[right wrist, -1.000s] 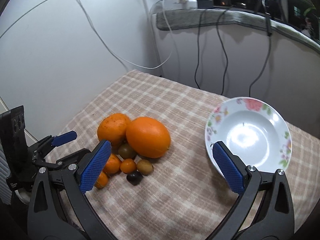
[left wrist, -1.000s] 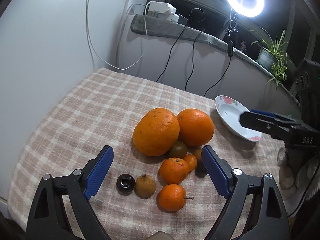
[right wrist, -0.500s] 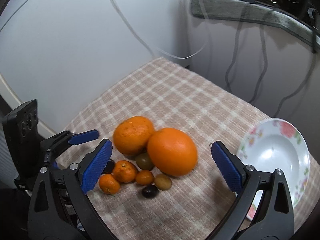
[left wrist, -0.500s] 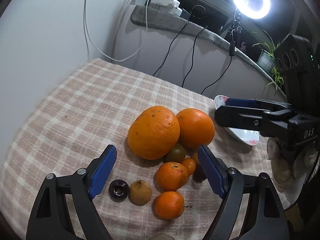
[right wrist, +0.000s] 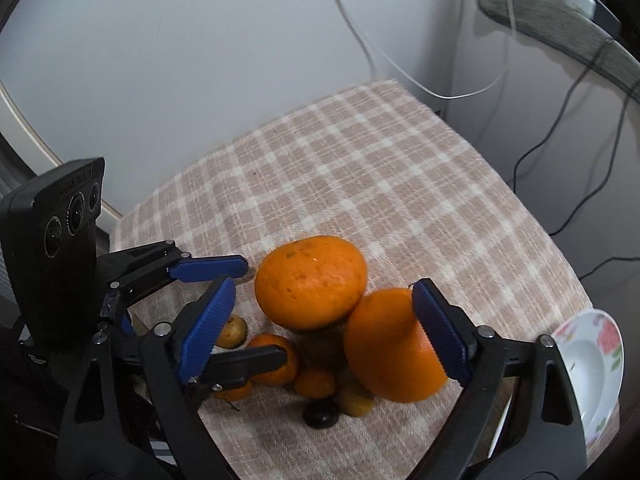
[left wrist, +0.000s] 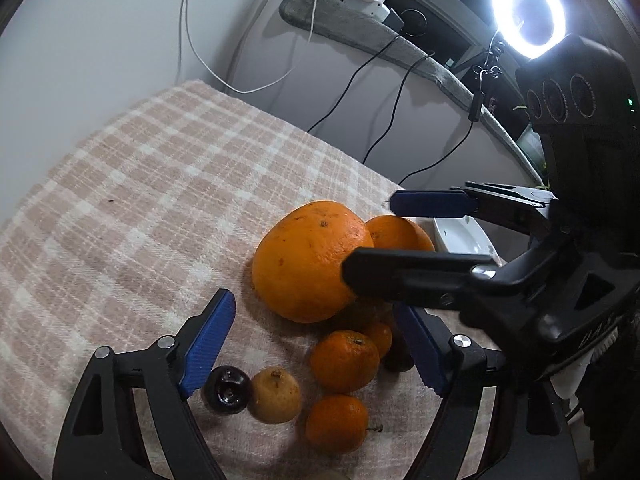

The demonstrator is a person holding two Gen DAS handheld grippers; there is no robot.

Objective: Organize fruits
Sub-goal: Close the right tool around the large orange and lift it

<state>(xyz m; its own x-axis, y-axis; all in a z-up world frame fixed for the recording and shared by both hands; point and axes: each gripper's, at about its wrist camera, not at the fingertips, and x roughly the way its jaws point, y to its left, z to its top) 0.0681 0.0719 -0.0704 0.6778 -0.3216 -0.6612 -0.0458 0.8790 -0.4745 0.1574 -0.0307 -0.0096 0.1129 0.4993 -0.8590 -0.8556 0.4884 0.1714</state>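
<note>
Nothing is sorted yet: every fruit, from the two big oranges [right wrist: 312,280] to the small ones, lies heaped low in the frame on the checked surface [right wrist: 360,184]. The plate [right wrist: 592,368] at lower right is bare. Both tools are spread, the right tool [right wrist: 320,344] framing the fruit, the left tool [left wrist: 312,352] over the small fruit.

the left wrist view looks down and forward from just above the fruit pile [left wrist: 320,320], close in, facing the ring light [left wrist: 528,14]. the right wrist view looks down from the opposite side, facing the wall. both share the pile, the checked bench [right wrist: 360,184] and the plate [right wrist: 592,364] (each also catches the other claw).
</note>
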